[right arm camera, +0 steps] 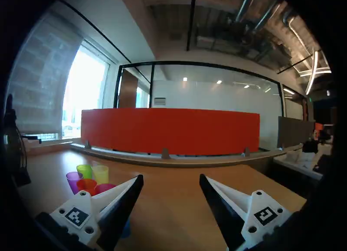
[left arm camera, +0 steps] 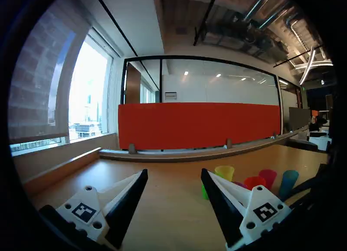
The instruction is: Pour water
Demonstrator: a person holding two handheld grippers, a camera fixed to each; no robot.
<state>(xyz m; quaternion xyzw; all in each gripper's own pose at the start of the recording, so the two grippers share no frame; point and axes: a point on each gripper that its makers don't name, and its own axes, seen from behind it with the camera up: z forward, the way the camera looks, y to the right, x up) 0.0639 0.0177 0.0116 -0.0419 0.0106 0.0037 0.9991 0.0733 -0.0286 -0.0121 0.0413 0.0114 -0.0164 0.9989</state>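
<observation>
Cups of coloured plastic (left arm camera: 254, 181) clustered, perhaps touching, on pale wooden tabletop (left arm camera: 173, 216); left gripper (left arm camera: 174, 170) and right gripper (right arm camera: 171, 176) gaped over open wood before its far edge.

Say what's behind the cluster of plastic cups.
Behind the cups lies wooden desk, then the orange divider. One finger of the right gripper hides the nearest cups' lower parts.

I am in an open-plan office. Before me runs a long wooden desk (left arm camera: 173, 199) backed by a red divider panel (left arm camera: 199, 125). Behind it stands a glass-walled room (left arm camera: 217, 79). Overhead hang bare ducts and pipes (left arm camera: 243, 30) and strip lights (left arm camera: 309, 64). A tall window (left arm camera: 89, 90) in a brick wall shows city buildings.
</observation>
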